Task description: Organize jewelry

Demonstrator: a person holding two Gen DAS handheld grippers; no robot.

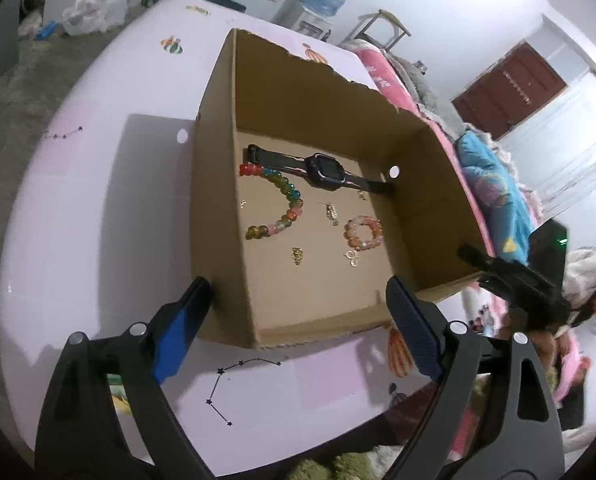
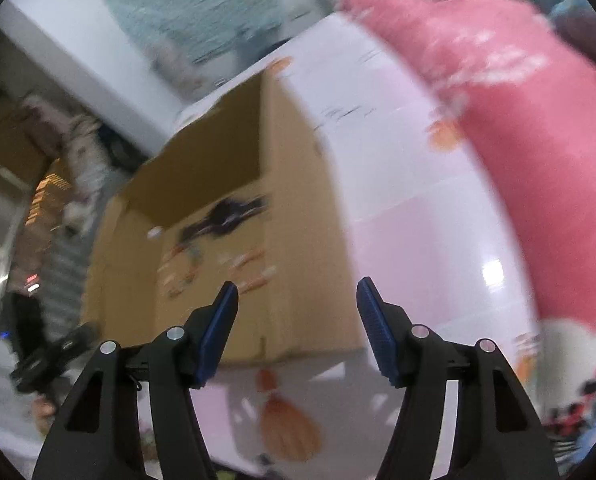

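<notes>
The left gripper (image 1: 298,292) hangs wide apart over the near wall of the cardboard box (image 1: 226,208). Ahead of its fingers, on the box floor, lie a black watch (image 1: 324,169), a curved multicolour bead bracelet (image 1: 284,204), a small pink bead ring (image 1: 363,233) and scattered gold charms (image 1: 297,255). Off to the right of the fingers, the right gripper (image 1: 514,280) reaches toward the box's near corner.

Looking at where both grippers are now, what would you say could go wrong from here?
The tiny gold charms lie loose on the box floor and may slip from wide jaws. The left gripper straddles the box's near wall, so lowering it might snag. The right gripper view is motion-blurred; it could bump the box.
</notes>
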